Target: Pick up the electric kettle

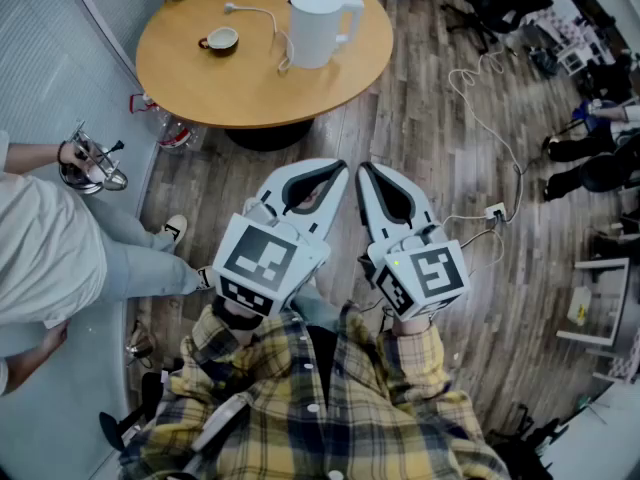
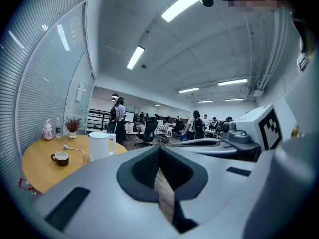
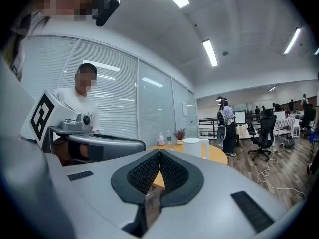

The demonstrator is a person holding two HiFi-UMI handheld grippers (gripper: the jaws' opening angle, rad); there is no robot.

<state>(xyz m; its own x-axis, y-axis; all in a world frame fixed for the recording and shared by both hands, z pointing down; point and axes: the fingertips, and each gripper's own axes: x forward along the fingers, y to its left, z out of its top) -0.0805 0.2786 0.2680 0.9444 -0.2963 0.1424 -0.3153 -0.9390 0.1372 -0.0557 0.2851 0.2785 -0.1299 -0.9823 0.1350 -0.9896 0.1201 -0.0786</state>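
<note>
Closed right tool (image 3: 159, 152), kettle (image 3: 195, 147) beyond

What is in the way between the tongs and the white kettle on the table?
Nothing visible. Only wooden floor lies between the left tongs, the right tongs and the table. The cup sits left of the kettle, out of the way.

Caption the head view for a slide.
Left gripper and right gripper, jaws shut and empty, side by side, short of the round table bearing the electric kettle and a cup.

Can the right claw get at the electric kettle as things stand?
Probably not yet: the right claw is shut and well short of the table, though only bare floor lies between it and the electric kettle.
</note>
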